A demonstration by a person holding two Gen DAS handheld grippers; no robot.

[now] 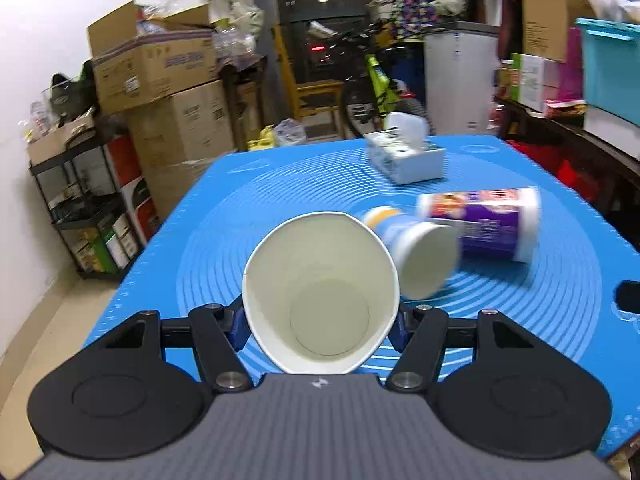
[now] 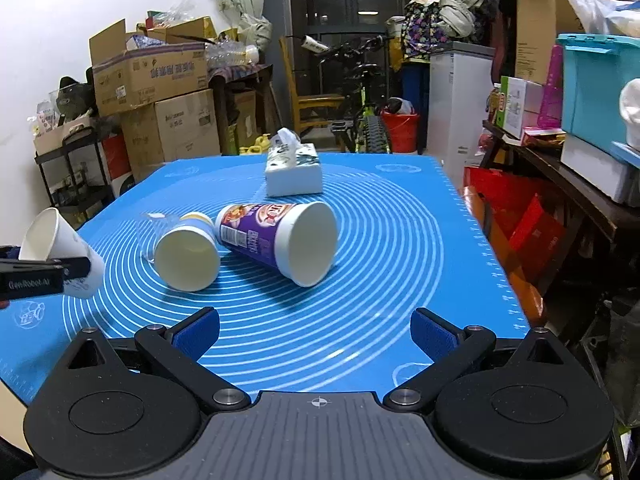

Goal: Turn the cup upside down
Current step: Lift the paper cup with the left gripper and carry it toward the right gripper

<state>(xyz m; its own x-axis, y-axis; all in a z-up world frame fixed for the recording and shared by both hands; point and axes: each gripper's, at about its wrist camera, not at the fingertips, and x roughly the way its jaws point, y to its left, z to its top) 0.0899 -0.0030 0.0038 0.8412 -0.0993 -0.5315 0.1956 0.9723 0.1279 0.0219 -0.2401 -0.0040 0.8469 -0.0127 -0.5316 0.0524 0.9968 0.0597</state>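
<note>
While its blue pads press both sides of a white paper cup (image 1: 322, 300), the left tool (image 1: 320, 326) holds the cup above the blue worktop (image 1: 208, 216), squeezed out of round, its open mouth facing the camera. Seen from the right wrist, the right tool (image 2: 316, 334) stands wide apart with nothing between its pads. Farther on, a yellow-banded cup (image 2: 186, 250) and a purple printed cup (image 2: 280, 240) lie on their sides, touching. Beyond them sits a tissue box (image 2: 294, 172).
</note>
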